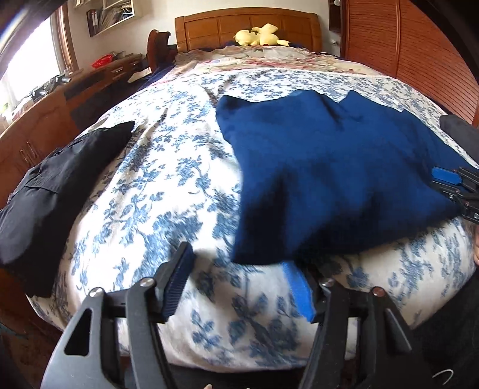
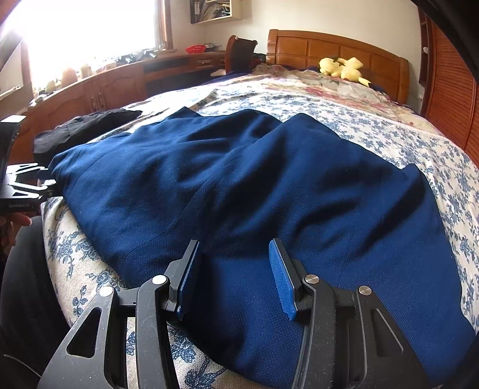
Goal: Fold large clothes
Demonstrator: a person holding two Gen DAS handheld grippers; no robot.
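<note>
A large navy blue garment lies spread on the bed, also filling the right wrist view. My left gripper is open, hovering over the quilt at the garment's near left corner, its right pad just at the cloth's edge. My right gripper is open, low over the garment's near edge, with cloth between the pads but not pinched. The right gripper shows at the right edge of the left wrist view; the left gripper shows at the left edge of the right wrist view.
A folded black garment lies on the bed's left side, also seen in the right wrist view. The blue floral quilt covers the bed. A yellow plush toy sits by the wooden headboard. A wooden desk runs along the left; slatted wardrobe doors stand on the right.
</note>
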